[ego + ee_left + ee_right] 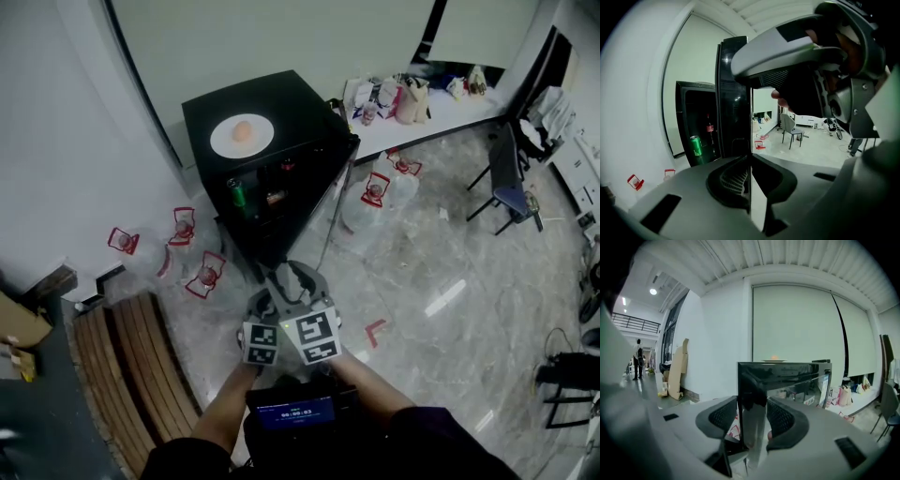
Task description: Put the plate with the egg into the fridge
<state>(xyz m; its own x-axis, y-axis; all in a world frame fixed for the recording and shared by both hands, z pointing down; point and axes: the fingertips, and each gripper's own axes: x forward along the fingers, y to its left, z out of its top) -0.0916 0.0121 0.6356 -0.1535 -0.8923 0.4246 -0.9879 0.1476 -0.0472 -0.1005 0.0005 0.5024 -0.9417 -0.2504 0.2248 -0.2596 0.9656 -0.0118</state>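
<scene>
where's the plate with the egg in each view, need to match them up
Head view: the plate sits upper left of centre, on top of the black fridge.
Left gripper view: not in it; only the fridge's inside and the open fridge door show.
Right gripper view: a thin sliver just above centre, on the fridge's top edge.
Shared landmark: the black fridge.

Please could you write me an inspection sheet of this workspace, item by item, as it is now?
Surface: black fridge top, carries only the plate.
Job's things: white plate with egg on it; fridge door stands open.
Clutter: green can and bottle inside fridge; labelled bottles on floor.
Grippers: left claw shut on fridge door's edge; right claw open, door between its pads.
Cables: nothing seen.
Surroundings: wooden bench, table with bags, chair.
</scene>
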